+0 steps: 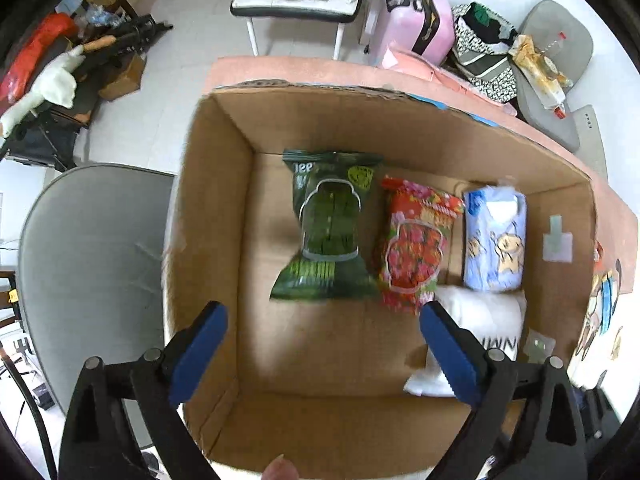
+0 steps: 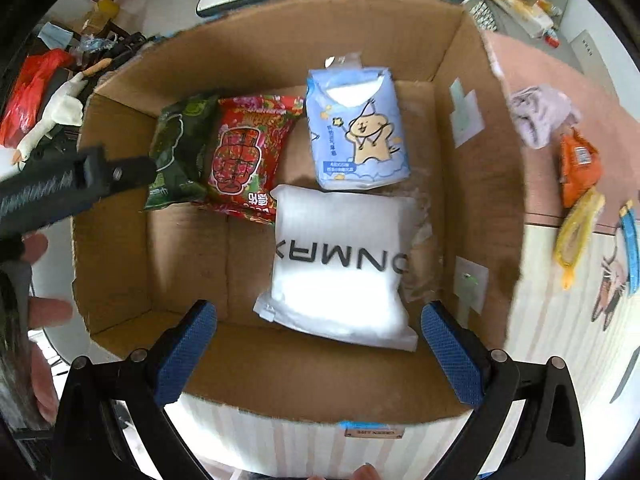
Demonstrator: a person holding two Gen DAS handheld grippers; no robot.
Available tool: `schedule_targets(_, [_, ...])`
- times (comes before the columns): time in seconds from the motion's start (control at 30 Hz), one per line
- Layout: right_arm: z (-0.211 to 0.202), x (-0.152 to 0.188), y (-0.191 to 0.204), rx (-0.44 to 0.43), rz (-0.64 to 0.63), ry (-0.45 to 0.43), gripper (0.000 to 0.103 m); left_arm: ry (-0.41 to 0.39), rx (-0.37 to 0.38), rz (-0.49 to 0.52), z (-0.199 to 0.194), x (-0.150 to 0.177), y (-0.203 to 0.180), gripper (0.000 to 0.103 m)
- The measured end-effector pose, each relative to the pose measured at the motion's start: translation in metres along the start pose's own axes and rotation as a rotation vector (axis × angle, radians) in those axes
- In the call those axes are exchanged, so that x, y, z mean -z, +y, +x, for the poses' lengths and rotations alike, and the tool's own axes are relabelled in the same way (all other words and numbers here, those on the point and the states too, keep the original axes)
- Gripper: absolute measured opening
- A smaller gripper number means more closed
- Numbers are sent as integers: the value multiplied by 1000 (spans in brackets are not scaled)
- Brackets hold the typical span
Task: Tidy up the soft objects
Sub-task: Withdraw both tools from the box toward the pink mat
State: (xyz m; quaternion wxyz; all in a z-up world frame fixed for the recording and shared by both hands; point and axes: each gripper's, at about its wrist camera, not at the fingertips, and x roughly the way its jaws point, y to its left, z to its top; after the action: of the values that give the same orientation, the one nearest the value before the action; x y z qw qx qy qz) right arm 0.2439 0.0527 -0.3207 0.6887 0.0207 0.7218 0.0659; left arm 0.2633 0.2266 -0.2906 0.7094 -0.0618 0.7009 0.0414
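An open cardboard box (image 1: 224, 208) (image 2: 472, 92) holds a green snack bag (image 1: 328, 228) (image 2: 180, 152), a red snack bag (image 1: 416, 244) (image 2: 248, 156), a light blue tissue pack (image 1: 496, 240) (image 2: 360, 128) and a white soft pack (image 1: 496, 320) (image 2: 340, 264). My left gripper (image 1: 322, 356) is open and empty above the box's near left part. My right gripper (image 2: 320, 354) is open and empty above the box's near edge, just in front of the white pack. The left gripper's black body (image 2: 60, 184) shows at the left of the right wrist view.
On the table right of the box lie a lilac cloth (image 2: 540, 116), an orange packet (image 2: 580, 164) and a yellow packet (image 2: 576, 236). A grey chair (image 1: 92, 264) stands left of the box. A pink suitcase (image 1: 412, 20) and clutter are behind.
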Motion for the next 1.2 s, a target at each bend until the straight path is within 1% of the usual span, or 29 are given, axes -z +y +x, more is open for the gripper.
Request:
schedule_targets(0.1, [-19, 11, -2, 18, -2, -49, 103, -63, -19, -2, -20, 20, 0, 99])
schedule_targets(0.17, [-35, 21, -3, 24, -6, -82, 103, -98, -9, -1, -35, 35, 0, 99])
schedule_targets(0.27, [-58, 35, -5, 38, -6, -132, 103, -144, -19, 5, -51, 52, -5, 99])
schedule_targets(0.37, [-81, 52, -11, 52, -14, -181, 103, -198, -44, 13, -68, 75, -9, 99])
schedule_targets(0.5, [-101, 69, -14, 54, -27, -229, 103, -241, -52, 5, -84, 97, -13, 99])
schedule_targets(0.57, [-112, 79, -16, 60, -31, -252, 103, -260, -63, 4, -92, 108, -14, 103])
schedule_targets(0.6, [-117, 84, -16, 58, -37, -261, 103, -267, -64, 4, -95, 112, -14, 103])
schedule_targets(0.67, [-124, 92, -17, 57, -41, -273, 103, -277, -55, -4, -103, 122, -15, 103])
schedule_targets(0.8, [-134, 107, -20, 21, -45, -280, 103, -291, -46, -20, -113, 136, -17, 103])
schedule_targets(0.9, [-139, 115, -26, -15, -39, -272, 103, -297, -38, -28, -120, 139, -23, 103])
schedule_targets(1.0, [-145, 117, -46, -56, -1, -269, 103, -303, -44, -1, -126, 137, -43, 103])
schedule_targets(1.1, [-150, 112, -86, -100, 93, -268, 103, -327, -80, 58, -132, 129, -73, 103])
schedule_targets(1.2, [-146, 97, -138, -93, 201, -260, 103, -347, -130, 155, -131, 112, -120, 103])
